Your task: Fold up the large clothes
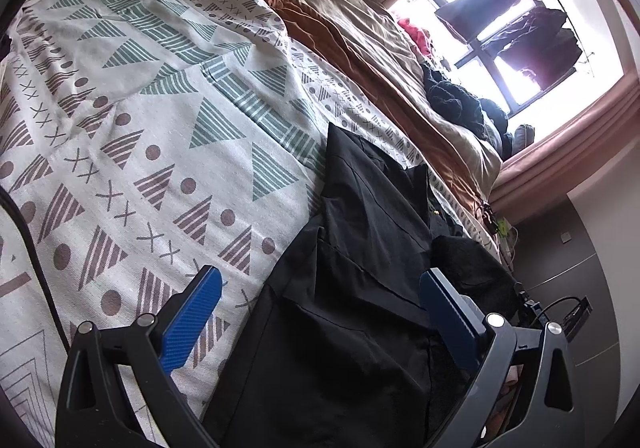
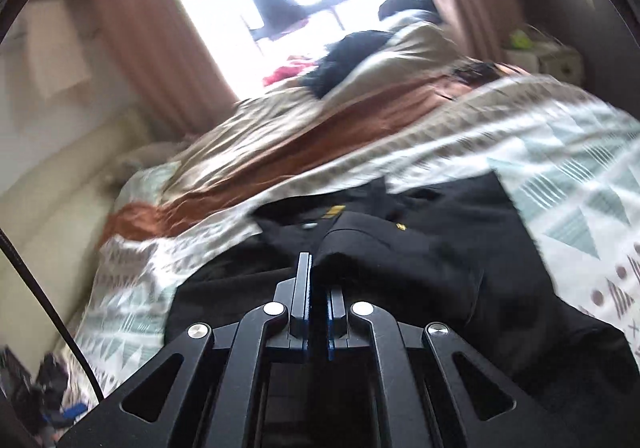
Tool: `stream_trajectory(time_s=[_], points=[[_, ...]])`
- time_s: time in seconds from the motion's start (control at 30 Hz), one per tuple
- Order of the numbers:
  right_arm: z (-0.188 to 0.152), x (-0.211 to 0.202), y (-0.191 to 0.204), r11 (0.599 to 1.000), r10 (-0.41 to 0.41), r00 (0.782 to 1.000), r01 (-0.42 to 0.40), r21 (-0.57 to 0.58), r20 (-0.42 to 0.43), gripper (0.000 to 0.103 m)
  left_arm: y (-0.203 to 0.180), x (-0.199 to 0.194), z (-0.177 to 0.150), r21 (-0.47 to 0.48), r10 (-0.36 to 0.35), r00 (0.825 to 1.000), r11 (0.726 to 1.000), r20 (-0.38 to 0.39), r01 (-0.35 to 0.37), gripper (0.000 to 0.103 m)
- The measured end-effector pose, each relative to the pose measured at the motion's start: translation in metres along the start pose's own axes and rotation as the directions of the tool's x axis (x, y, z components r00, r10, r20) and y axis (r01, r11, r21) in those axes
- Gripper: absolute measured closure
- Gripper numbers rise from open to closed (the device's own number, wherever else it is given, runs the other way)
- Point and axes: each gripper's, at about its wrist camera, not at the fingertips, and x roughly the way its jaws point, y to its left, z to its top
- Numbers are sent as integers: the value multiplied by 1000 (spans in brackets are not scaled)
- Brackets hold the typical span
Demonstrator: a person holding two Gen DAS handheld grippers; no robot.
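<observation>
A large black garment point(image 1: 360, 232) lies on the patterned white bedspread point(image 1: 132, 120). In the left wrist view my left gripper point(image 1: 320, 288) is open, its blue pads point(image 1: 192, 316) wide apart just above the garment's near end. In the right wrist view my right gripper point(image 2: 318, 280) is shut on a raised fold of the same black garment point(image 2: 420, 248), which spreads over the bedspread point(image 2: 560, 184). A small yellow mark shows on the cloth. The view is blurred.
A rumpled beige and rust-brown duvet point(image 1: 360, 32) lies along the far side of the bed, with dark clothes point(image 1: 460, 100) piled on it. A bright window point(image 1: 520, 20) with hanging clothes is behind. A beige headboard point(image 2: 48, 184) stands at left. A black cable point(image 1: 36, 256) crosses the bedspread.
</observation>
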Motion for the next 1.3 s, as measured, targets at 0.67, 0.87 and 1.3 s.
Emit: stream_trajectory(time_s=[0.67, 0.87, 1.3], points=[[-56, 96, 94, 996, 93, 965, -93, 10, -246, 101, 29, -35, 11, -46, -19, 999, 999, 41, 21, 2], [-61, 119, 86, 996, 77, 914, -53, 71, -399, 97, 28, -32, 11, -47, -25, 999, 999, 25, 26, 2], [-26, 62, 16, 937, 173, 939, -63, 345, -298, 20, 20, -29, 6, -41, -36, 999, 998, 21, 37, 2]])
